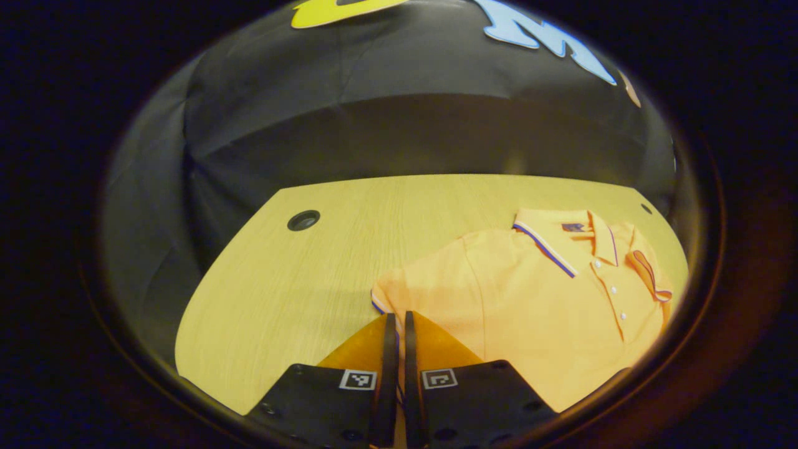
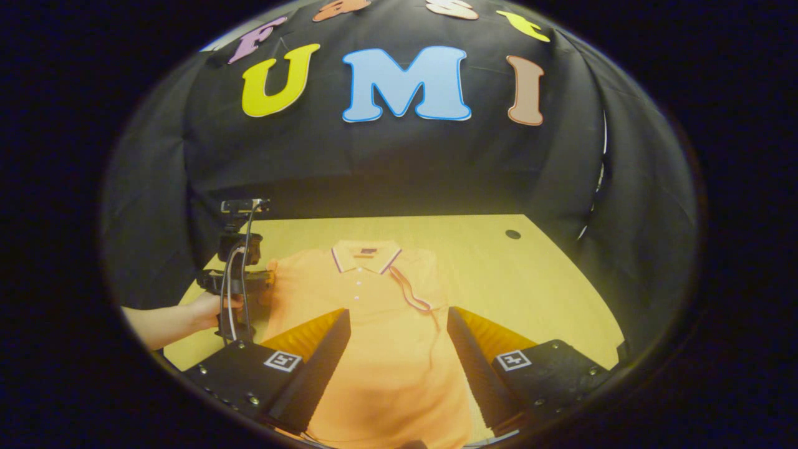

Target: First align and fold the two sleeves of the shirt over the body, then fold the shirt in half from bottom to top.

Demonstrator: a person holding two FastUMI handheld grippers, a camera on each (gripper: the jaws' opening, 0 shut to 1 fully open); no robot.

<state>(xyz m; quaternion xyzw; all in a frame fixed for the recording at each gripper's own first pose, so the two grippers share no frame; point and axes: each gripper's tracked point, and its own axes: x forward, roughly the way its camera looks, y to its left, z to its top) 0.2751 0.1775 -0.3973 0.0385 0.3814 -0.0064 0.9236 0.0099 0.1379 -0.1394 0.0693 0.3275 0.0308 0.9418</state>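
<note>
Shirt flat on table, centre of right gripper view, one sleeve folded over body. Left gripper clenched on sleeve hem, lower centre. Right gripper released, fingers spread above shirt.

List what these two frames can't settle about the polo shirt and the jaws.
- Shirt hem: right gripper view, cut off by the lower edge.
- Sleeve cuff: left gripper view, left gripper jaws nearly closed at it; pinch unclear.
- Collar label: too small.
</note>
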